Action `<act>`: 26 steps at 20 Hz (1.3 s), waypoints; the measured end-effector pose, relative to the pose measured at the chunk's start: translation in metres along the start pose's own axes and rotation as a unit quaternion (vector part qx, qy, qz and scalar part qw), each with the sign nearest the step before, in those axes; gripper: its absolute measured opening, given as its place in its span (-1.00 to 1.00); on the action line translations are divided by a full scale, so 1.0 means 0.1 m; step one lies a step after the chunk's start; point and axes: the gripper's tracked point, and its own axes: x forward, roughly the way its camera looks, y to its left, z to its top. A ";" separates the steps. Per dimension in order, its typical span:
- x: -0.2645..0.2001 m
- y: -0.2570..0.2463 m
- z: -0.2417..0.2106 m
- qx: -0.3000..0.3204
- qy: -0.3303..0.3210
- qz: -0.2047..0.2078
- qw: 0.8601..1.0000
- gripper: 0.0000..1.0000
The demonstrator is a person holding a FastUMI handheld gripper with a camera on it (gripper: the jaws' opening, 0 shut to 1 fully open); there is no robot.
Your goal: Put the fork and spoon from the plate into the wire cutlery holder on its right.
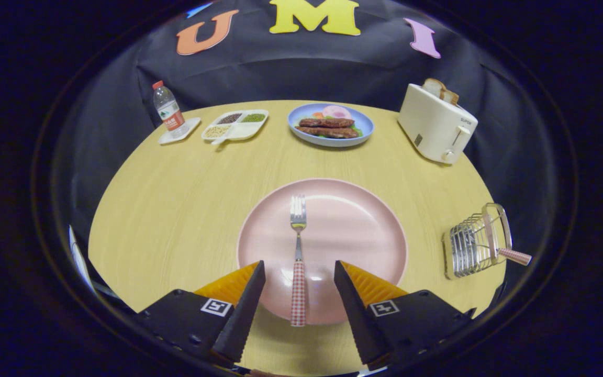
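Spread wide, the claw (299, 285) straddles the fork (298, 256) handle lying untouched on the pink plate (364, 230).

Two plates (385, 220) (364, 125), one fork (298, 251), one toaster (435, 128), one bottle (168, 111).

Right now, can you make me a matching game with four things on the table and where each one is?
Things:
1. fork
2. toaster
3. water bottle
4. wire cutlery holder

Places:
A. far side of the table, left of the divided snack tray
B. on the pink plate, handle between the open tongs
C. right of the pink plate, a checked handle sticking out of it
D. far side, right of the blue plate of food, bread in its slots

Pairs: 1-B, 2-D, 3-A, 4-C
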 end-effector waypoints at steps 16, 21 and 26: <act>0.20 -0.10 -0.14 0.021 0.036 -0.040 0.998 -0.83; 0.12 -0.05 -0.11 0.019 0.036 -0.015 0.999 -0.92; -0.17 -0.22 0.00 0.036 0.040 -0.016 0.998 -0.92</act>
